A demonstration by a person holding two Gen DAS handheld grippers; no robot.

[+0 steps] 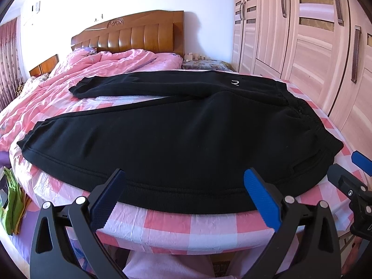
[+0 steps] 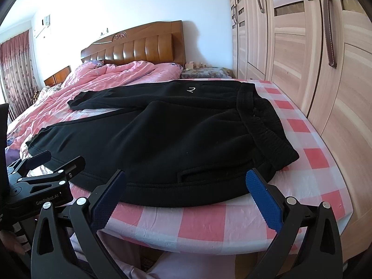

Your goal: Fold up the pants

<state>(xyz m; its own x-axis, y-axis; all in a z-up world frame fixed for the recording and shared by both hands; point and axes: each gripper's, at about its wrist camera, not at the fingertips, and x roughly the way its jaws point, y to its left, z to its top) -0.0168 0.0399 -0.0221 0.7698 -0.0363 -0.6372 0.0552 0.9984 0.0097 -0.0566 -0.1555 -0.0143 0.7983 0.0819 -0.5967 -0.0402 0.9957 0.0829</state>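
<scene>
Black pants lie flat on the pink-and-white checked sheet, legs spread to the left and waistband to the right. They show the same way in the right wrist view, waistband at right. My left gripper is open and empty, with its blue pads at the near side seam of the near leg. My right gripper is open and empty at the near seam by the hip pocket. Each gripper shows at the edge of the other's view: the right, the left.
The bed's near edge runs just under both grippers. A rumpled pink quilt covers the far left of the bed below a wooden headboard. A wardrobe stands close on the right. Green cloth lies low left.
</scene>
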